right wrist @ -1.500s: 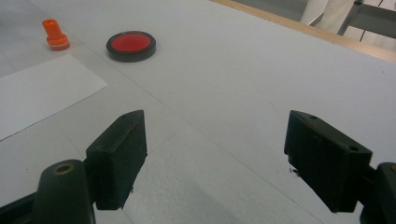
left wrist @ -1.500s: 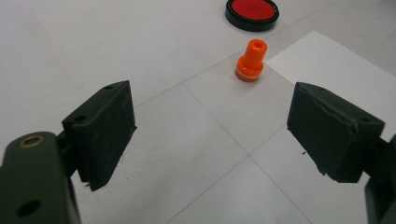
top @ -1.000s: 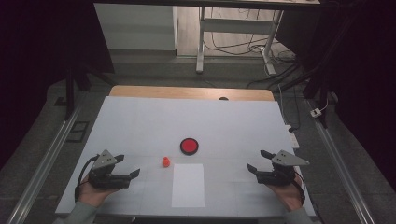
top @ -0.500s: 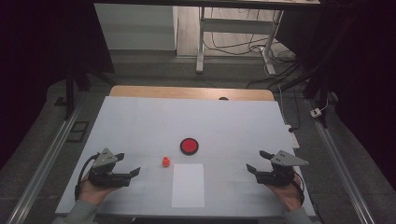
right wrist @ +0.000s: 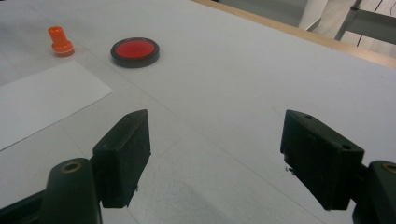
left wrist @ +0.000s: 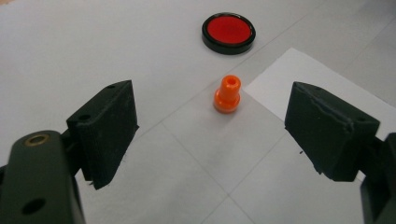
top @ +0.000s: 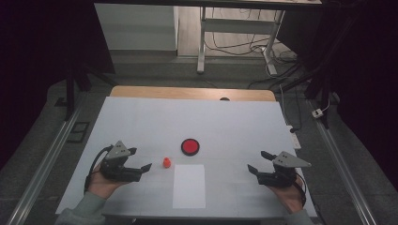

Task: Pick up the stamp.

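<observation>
1. At the left of the high view, the left gripper (top: 140, 159), a black two-jaw tool with a grey three-cornered plate on top, rests low over the white table cover (top: 141, 122), held in the person's left hand (top: 101, 183). Its jaws stand wide apart with nothing between them.
2. Just beyond its jaw tips stands the small orange plastic stamp (top: 166, 162), upright on its flared base, apart from both jaws. In the left gripper view the orange stamp (left wrist: 227, 94) sits ahead of the gap between the two black jaws, nearer the middle than either side, on a seam line of the cover.
3. Just right of the stamp lies the white rectangular sheet of paper (top: 188, 186), flat on the cover, its far left corner near the stamp but not touching it.
4. Beyond the sheet and the stamp lies the round red ink pad in a black rim (top: 190, 146), flat and open to view, apart from both.
5. At the right, well apart from the sheet, the right gripper (top: 257, 161) rests in the person's right hand (top: 291, 197), jaws likewise spread and empty. Its own view looks across bare cover, with the pad (right wrist: 135, 51) and stamp (right wrist: 60, 41) far off at upper left.
</observation>
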A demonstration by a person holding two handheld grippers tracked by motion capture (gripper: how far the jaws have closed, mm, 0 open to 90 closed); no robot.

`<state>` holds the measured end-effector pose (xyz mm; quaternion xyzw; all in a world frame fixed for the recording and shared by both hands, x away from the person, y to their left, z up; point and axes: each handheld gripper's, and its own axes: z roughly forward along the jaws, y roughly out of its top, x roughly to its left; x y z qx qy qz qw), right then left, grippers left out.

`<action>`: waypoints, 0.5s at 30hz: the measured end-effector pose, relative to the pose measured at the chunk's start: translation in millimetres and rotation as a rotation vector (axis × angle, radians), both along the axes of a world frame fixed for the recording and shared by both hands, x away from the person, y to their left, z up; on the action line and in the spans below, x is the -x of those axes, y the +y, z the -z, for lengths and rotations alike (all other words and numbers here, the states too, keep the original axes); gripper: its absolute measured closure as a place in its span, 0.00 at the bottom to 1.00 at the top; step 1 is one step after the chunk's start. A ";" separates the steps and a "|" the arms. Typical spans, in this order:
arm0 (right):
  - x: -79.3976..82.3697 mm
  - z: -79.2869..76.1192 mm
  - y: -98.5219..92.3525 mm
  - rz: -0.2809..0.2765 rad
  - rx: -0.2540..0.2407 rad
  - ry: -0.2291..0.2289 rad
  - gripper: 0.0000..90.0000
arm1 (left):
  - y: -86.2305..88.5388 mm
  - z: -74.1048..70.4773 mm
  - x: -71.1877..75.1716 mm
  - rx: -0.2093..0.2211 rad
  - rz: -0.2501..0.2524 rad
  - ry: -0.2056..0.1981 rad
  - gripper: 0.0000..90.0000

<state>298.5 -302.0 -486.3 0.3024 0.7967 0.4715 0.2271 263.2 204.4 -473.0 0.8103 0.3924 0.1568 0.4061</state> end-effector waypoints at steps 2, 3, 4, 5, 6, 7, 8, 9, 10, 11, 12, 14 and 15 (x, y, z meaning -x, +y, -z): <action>0.1 0.1 1.1 -0.004 0.002 0.000 0.27 | -2.5 -2.7 -4.4 0.004 0.004 -0.002 0.19; 0.1 0.1 1.7 -0.006 0.004 0.001 0.27 | -3.6 -3.7 -7.0 0.008 0.008 -0.001 0.19; -0.3 0.4 2.0 -0.011 0.003 -0.003 0.27 | -3.6 -3.7 -7.0 0.008 0.008 -0.001 0.19; -0.3 0.4 2.0 -0.011 0.003 -0.003 0.27 | -4.9 -4.6 -9.6 0.011 0.011 0.001 0.19; -0.4 1.2 2.7 -0.012 0.001 0.000 0.27 | -6.3 -5.4 -12.6 0.011 0.015 0.003 0.19; -0.5 1.6 2.9 -0.012 0.002 0.002 0.27 | -7.6 -6.3 -15.6 0.011 0.021 0.005 0.19; -0.3 1.6 2.8 -0.009 0.007 0.006 0.27 | -9.2 -7.1 -18.6 0.013 0.026 0.008 0.19; -0.4 1.8 3.0 -0.010 0.008 0.005 0.27 | -11.0 -8.0 -21.6 0.017 0.031 0.009 0.19; -0.4 1.8 3.4 -0.011 0.006 0.004 0.27 | -12.9 -8.9 -24.3 0.018 0.034 0.011 0.19; -0.4 1.8 3.4 -0.011 0.006 0.004 0.27 | -14.7 -9.9 -26.7 0.019 0.038 0.009 0.19; -0.1 1.2 3.9 -0.011 0.013 0.003 0.27 | -16.5 -10.8 -28.6 0.021 0.042 0.008 0.19; 0.1 1.2 4.8 -0.014 0.009 0.006 0.28 | -20.8 -11.6 -33.0 0.025 0.055 0.009 0.19; 0.1 1.2 4.8 -0.014 0.009 0.006 0.28 | -20.8 -11.6 -33.0 0.025 0.055 0.009 0.19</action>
